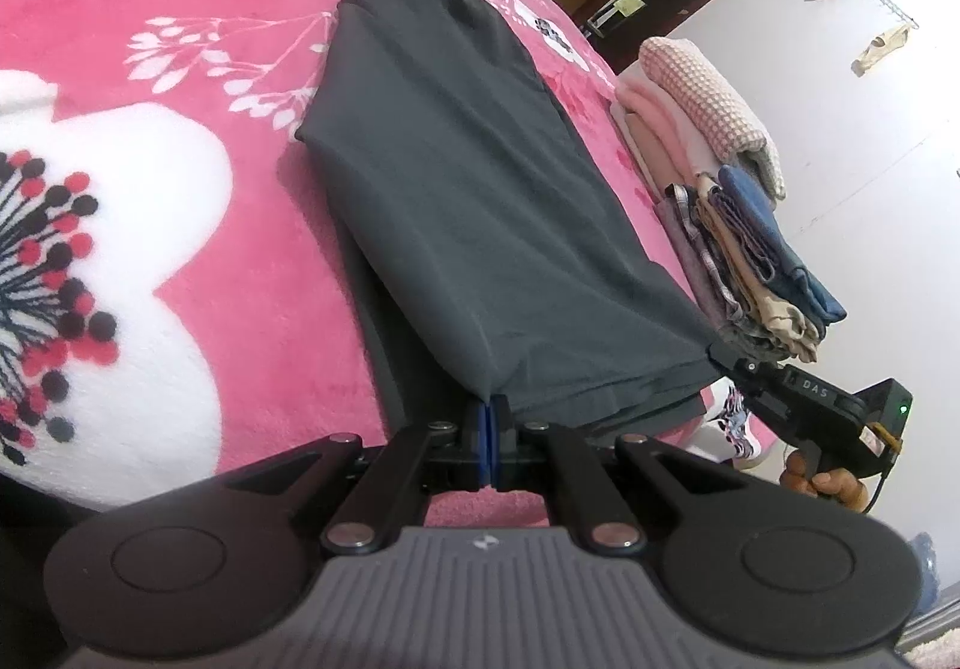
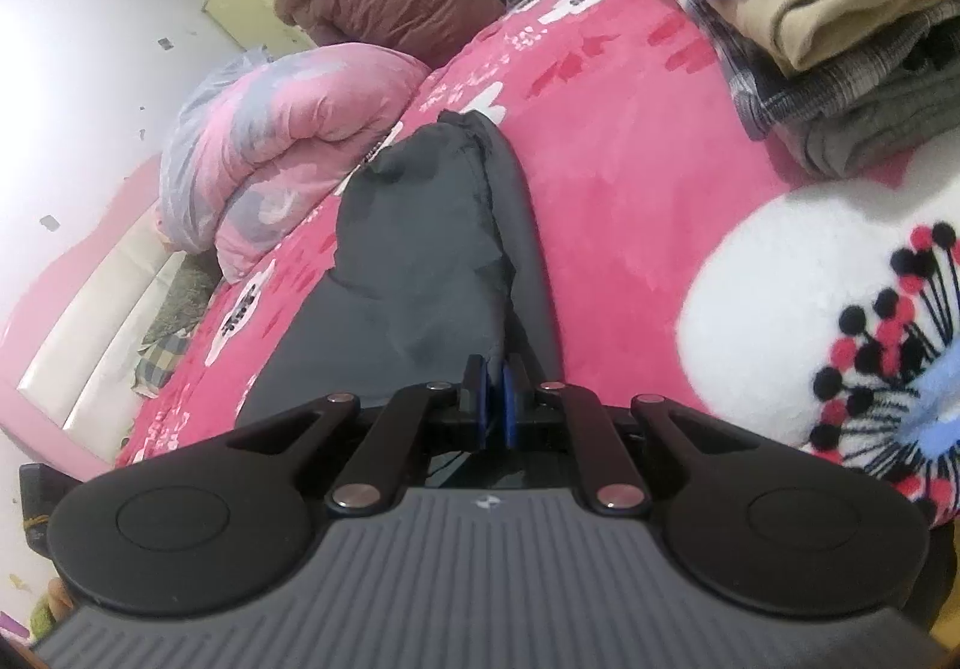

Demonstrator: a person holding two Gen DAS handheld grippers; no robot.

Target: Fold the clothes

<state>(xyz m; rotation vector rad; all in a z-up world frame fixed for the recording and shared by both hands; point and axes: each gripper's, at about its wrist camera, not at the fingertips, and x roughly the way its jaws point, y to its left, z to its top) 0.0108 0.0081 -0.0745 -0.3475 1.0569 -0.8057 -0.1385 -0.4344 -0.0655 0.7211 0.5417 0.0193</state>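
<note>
Lying lengthwise down the middle of a pink floral blanket [image 1: 252, 9] on a bed: a dark grey garment [image 1: 456, 201], folded over itself, running from 12 o'clock toward 6 o'clock in the left wrist view. Pinching its near hem at 6 o'clock, left gripper [image 1: 487, 432], jaws closed tight on the cloth, blue pads pressed together. Gripping the other near corner at 4 o'clock in the same view, right gripper [image 1: 729, 360], a hand [image 1: 825, 483] wrapping its handle. Showing in the right wrist view, jaws of the right gripper [image 2: 493, 399] nearly closed, a thin gap between the blue pads, fabric edge caught between them. Sitting at 3 o'clock beyond the garment, near the blanket's edge, a stack of folded clothes [image 1: 762, 261]. Resting at 10 o'clock in the right wrist view, a bundled pink quilt [image 2: 288, 129].
</note>
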